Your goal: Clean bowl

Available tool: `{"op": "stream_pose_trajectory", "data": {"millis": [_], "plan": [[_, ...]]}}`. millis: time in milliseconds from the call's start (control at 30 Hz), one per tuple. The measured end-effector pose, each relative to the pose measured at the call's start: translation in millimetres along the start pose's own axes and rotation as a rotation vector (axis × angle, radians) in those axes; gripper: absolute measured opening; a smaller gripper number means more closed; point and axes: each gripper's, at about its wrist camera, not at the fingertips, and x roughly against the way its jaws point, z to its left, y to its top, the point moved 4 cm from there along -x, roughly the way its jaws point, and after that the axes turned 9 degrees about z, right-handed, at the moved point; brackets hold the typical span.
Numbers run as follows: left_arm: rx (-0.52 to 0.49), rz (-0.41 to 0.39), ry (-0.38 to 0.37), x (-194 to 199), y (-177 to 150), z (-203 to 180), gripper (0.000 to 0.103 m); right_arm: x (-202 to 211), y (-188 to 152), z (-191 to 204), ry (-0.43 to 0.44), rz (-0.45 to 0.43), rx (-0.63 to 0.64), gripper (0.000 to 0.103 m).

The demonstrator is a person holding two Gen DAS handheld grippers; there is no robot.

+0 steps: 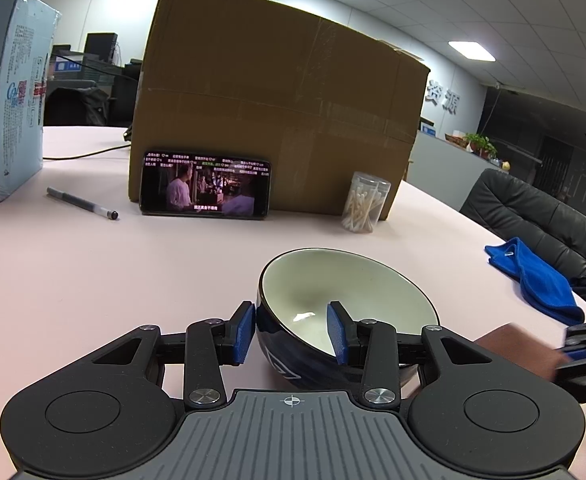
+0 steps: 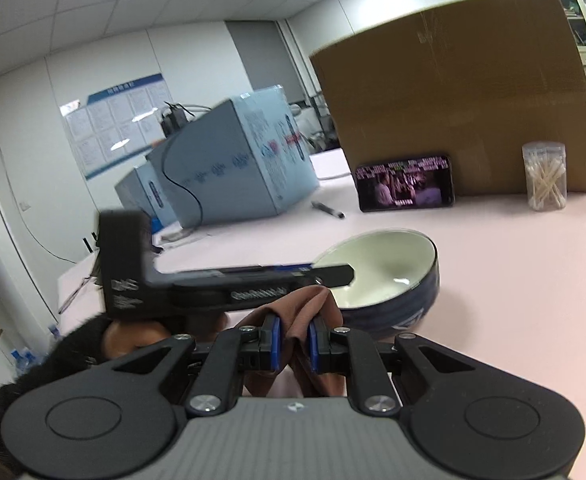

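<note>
1. On pink table, near front edge: bowl, dark blue outside, cream inside, tilted w/ mouth toward L gripper's camera.
2. L gripper straddles bowl's near wall, one blue pad outside, the other inside the bowl. Outer pad touches the wall; inner pad's contact unclear, so can't tell if clamped or loose.
3. R gripper clenched on brown cloth; cloth bunches up betw. pads, its top just beside bowl rim, contact unclear.
4. R view: L gripper crosses frame from left, finger tip inside bowl.
5. L view: R gripper blurred at right edge w/ brown cloth, just beside bowl.
6. Behind bowl: cardboard box, upright. Phone leans on its front, screen lit w/ video.
7. Clear swab jar stands at box's right corner, well apart from bowl.
8. Pen lies left of phone; light blue carton far left.
9. Blue towel hangs over table's right edge, by black chair.
</note>
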Motion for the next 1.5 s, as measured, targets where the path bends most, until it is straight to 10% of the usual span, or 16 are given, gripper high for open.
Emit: {"op": "stream_pose_trajectory", "data": {"millis": [333, 467, 633, 700, 900, 1200, 1500], "plan": [[0.030, -0.010, 0.012, 2, 0, 4, 0.053, -6, -21, 10, -0.108, 0.139, 0.066, 0.020], [0.044, -0.022, 0.010, 4, 1, 6, 0.075, -2, -23, 12, -0.161, 0.148, 0.117, 0.071], [0.046, -0.074, -0.001, 13, 4, 5, 0.092, 22, -19, 18, -0.205, 0.095, 0.219, 0.087], [0.049, -0.118, -0.007, 19, 7, 5, 0.098, 39, -7, 18, -0.238, -0.052, 0.243, 0.100], [0.075, -0.218, -0.006, 33, 18, 12, 0.103, 51, 12, -5, -0.359, -0.385, 0.221, 0.103], [0.078, -0.318, 0.188, 41, 34, 31, 0.103, 14, 31, -80, -0.396, -0.428, 0.044, 0.103], [0.039, -0.314, 0.347, 19, 39, 37, 0.103, -1, 33, -121, -0.651, -0.424, 0.002, 0.103]]}}
